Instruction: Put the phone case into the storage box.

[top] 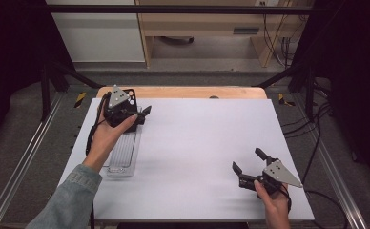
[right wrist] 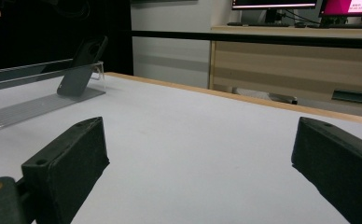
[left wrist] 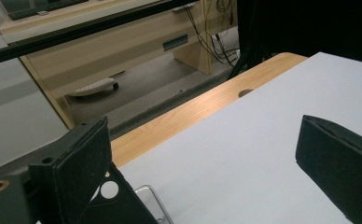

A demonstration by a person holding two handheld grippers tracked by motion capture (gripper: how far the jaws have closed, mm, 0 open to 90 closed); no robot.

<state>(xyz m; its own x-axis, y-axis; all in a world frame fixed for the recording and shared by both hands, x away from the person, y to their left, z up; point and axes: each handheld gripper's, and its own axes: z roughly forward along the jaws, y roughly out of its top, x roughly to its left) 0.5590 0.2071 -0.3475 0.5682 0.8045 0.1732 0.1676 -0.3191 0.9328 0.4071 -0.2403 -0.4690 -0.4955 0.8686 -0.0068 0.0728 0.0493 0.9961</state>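
You can read no text, label or number anywhere; the screens' (right wrist: 347,5) writing is too small.

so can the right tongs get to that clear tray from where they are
Probably yes. The right tongs stand open, with bare white tabletop between them and the clear tray; only the left tongs hover over its far end.

Lab/office: framed rig table (top: 197,143), wooden desks (right wrist: 291,56) w/ monitors (right wrist: 272,4) (cables too).

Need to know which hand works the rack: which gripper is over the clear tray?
The left gripper, at the clear tray's far end. The right gripper sits apart over bare white table.
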